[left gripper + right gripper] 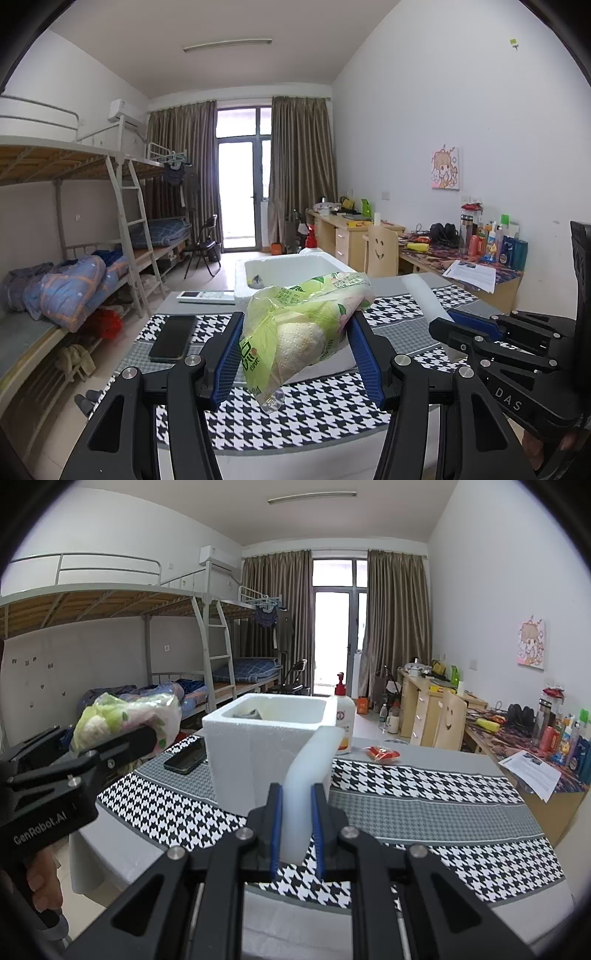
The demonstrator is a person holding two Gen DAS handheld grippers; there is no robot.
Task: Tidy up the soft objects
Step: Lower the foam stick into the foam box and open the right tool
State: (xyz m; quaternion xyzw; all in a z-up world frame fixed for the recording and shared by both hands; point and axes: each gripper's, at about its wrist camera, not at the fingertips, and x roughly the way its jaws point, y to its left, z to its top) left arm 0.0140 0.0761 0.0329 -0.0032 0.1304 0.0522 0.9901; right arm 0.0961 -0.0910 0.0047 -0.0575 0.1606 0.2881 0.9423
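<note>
green plastic bag [306, 325] with a soft white roll inside is pinched between the closed jaws of the left gripper [295, 354], lifted above the houndstooth tablecloth [325, 413] just before the white foam box [266, 731]. the right gripper [297, 834] is closed on an upright white foam piece [310, 775], probably the lid. to do this well, i think the bag should go over the box opening before release; its long axis points away, up-right.

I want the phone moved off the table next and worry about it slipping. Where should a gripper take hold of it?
The phone lies flat, screen up, on the checked tablecloth left of the foam box. Come from above and close on its two long edges near the middle; the flat face offers no hold. Both grippers are full now.
</note>
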